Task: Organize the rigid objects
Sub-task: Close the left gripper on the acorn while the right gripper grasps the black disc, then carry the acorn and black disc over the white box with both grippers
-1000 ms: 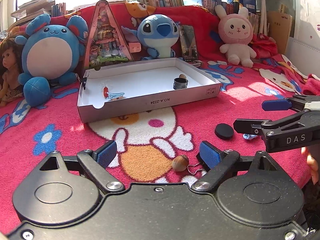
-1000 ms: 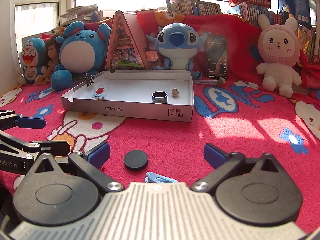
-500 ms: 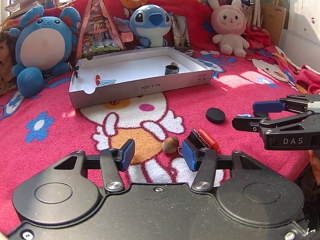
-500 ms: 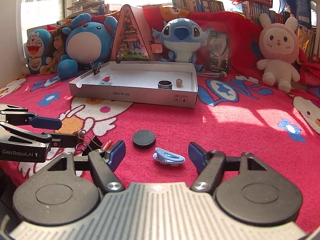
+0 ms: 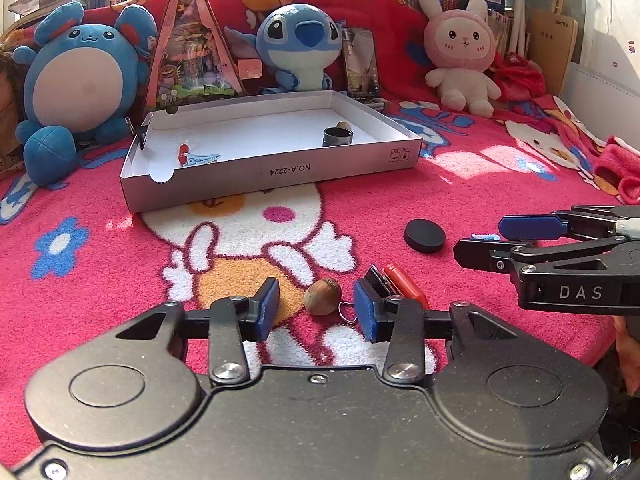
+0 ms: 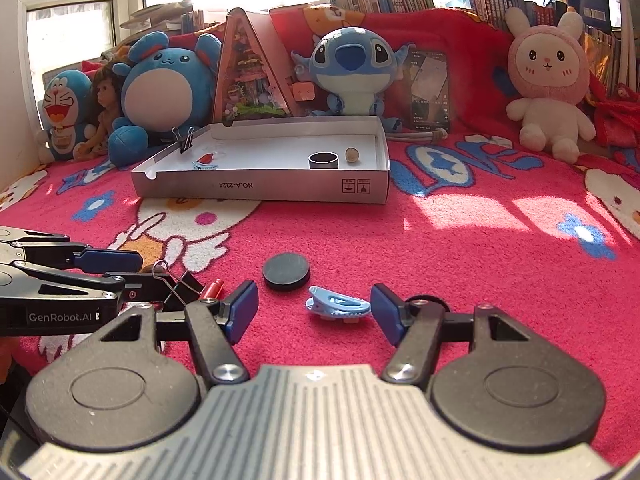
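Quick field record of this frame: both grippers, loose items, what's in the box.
left gripper: open, acorn between its fingers, not gripped
right gripper: open, light blue clip between its fingers
loose on blanket: black disc, binder clip, red item
box: black ring, small ball, blue clip, red piece
box rim: black binder clip

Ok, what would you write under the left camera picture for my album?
Open left gripper lines up on a hazelnut on the pink blanket.
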The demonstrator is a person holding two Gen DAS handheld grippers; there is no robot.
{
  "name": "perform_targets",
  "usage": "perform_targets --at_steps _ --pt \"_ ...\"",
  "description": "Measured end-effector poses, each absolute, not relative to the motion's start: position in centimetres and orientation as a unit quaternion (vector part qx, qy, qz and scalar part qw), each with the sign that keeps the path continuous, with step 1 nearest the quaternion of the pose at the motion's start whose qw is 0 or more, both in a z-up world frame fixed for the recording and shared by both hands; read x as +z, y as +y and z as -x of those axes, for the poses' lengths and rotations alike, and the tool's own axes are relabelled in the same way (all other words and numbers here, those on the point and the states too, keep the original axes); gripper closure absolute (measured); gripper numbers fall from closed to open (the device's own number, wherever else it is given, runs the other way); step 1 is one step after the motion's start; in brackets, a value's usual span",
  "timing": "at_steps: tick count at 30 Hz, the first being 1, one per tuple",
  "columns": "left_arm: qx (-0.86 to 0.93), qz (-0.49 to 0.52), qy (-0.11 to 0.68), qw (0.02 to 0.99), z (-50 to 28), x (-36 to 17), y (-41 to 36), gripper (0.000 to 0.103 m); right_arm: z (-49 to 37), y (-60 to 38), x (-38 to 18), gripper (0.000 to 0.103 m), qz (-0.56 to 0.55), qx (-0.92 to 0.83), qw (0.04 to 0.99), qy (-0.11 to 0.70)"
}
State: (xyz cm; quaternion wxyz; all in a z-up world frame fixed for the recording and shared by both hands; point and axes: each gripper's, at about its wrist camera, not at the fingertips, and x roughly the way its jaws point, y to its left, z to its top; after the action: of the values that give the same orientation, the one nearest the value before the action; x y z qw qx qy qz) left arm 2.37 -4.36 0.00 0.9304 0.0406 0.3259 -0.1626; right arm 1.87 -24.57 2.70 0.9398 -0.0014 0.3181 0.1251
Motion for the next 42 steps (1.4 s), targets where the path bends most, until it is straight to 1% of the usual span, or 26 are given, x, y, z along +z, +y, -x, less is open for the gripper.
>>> perform_targets --at_steps 1,3,4,10,19,22,24,33,42 --pt "-0.163 -0.042 0.325 0.931 -2.4 0.0 -4.4 0.072 -2.0 -24.4 2.7 0.029 0.002 0.125 0.94 0.316" --pt "-0.165 -0.046 0.323 0.931 -2.4 0.0 -4.6 0.083 -2.2 -24.1 2.9 0.03 0.006 0.128 0.941 0.312" --pt "-0.167 -0.047 0.323 0.93 -2.4 0.1 -4.7 0.084 -2.4 -23.8 2.9 0.03 0.012 0.131 0.942 0.309" --pt "-0.167 -0.05 0.321 0.931 -2.2 0.2 -4.4 0.084 -3.5 -21.5 2.6 0.033 0.074 0.132 0.94 0.306" --pt "-0.152 -0.047 0.315 0.936 -2.7 0.8 -3.4 0.084 -5.1 -20.1 1.7 0.047 0.096 0.139 0.929 0.329" --pt "-0.145 -0.046 0.312 0.938 -3.1 1.0 -3.0 0.084 -5.2 -19.9 1.6 0.055 0.097 0.141 0.927 0.333" --pt "-0.141 -0.046 0.311 0.939 -3.4 1.1 -2.8 0.084 -5.4 -19.9 1.7 0.065 0.092 0.141 0.926 0.338" --pt "-0.132 -0.036 0.3 0.944 -6.0 3.0 -1.8 0.084 -6.7 -20.4 3.4 0.066 0.068 0.141 0.93 0.332" --pt "-0.103 -0.016 0.294 0.95 -11.0 5.2 -0.5 0.084 -12.6 -21.7 6.3 0.066 -0.002 0.126 0.925 0.358"
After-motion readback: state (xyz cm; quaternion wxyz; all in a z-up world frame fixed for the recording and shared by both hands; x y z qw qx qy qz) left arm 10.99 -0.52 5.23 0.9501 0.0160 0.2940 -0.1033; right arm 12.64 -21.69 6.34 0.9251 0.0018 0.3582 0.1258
